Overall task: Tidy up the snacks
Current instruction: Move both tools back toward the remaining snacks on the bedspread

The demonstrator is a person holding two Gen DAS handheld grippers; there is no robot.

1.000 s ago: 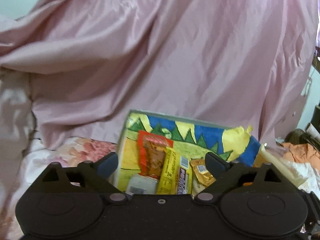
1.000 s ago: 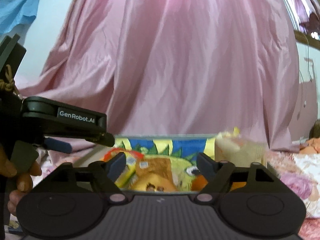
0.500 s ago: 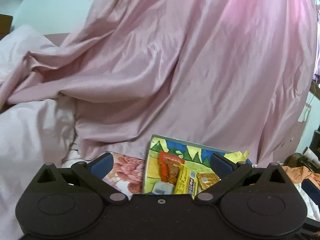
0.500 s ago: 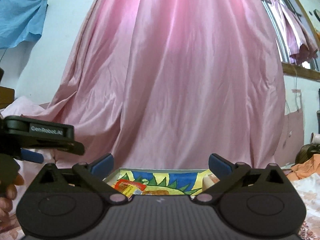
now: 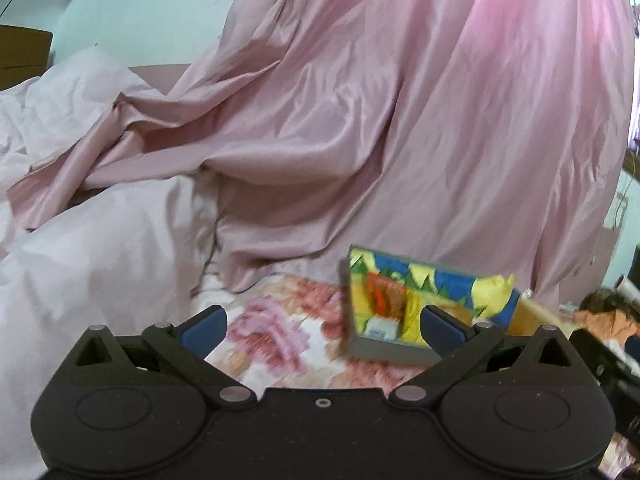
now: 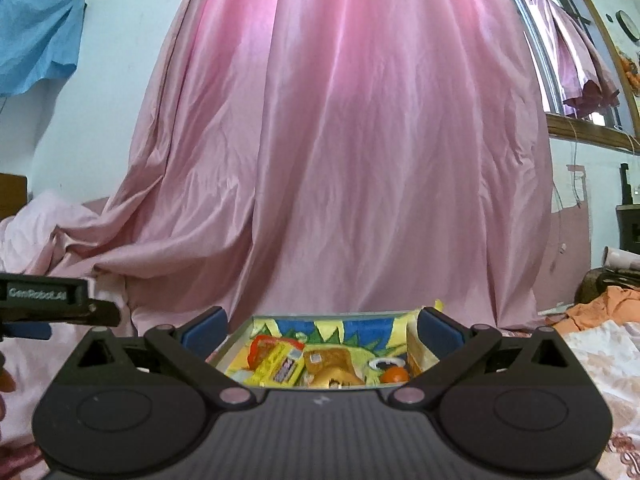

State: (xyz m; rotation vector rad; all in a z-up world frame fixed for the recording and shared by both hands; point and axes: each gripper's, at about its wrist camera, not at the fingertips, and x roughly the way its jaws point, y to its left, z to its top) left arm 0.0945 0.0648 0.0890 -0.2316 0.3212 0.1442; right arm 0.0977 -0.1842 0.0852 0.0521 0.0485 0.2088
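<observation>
A grey box point(image 5: 384, 350) painted yellow, blue and green inside lies on the flowered bedsheet point(image 5: 280, 340). It holds several snacks: a red packet point(image 6: 264, 346), a yellow packet point(image 6: 280, 366), a brown packet point(image 6: 324, 358) and a small orange round thing point(image 6: 394, 375). My left gripper point(image 5: 322, 328) is open and empty, with the box ahead of its right finger. My right gripper point(image 6: 320, 328) is also open and empty, and the box point(image 6: 352, 328) shows between its fingers but farther off. The left gripper's black casing point(image 6: 44, 300) juts in at the left of the right wrist view.
A large pink curtain point(image 6: 340, 160) hangs right behind the box and spreads onto the bed. Pale pink bedding point(image 5: 80, 260) is heaped on the left. Orange cloth and clutter point(image 6: 600, 304) lie at the right. Blue cloth point(image 6: 36, 40) hangs on the wall at upper left.
Both grippers have drawn back from the box, which now looks smaller. Their jaws have spread wider. The left view has swung left, so the box sits off to its right.
</observation>
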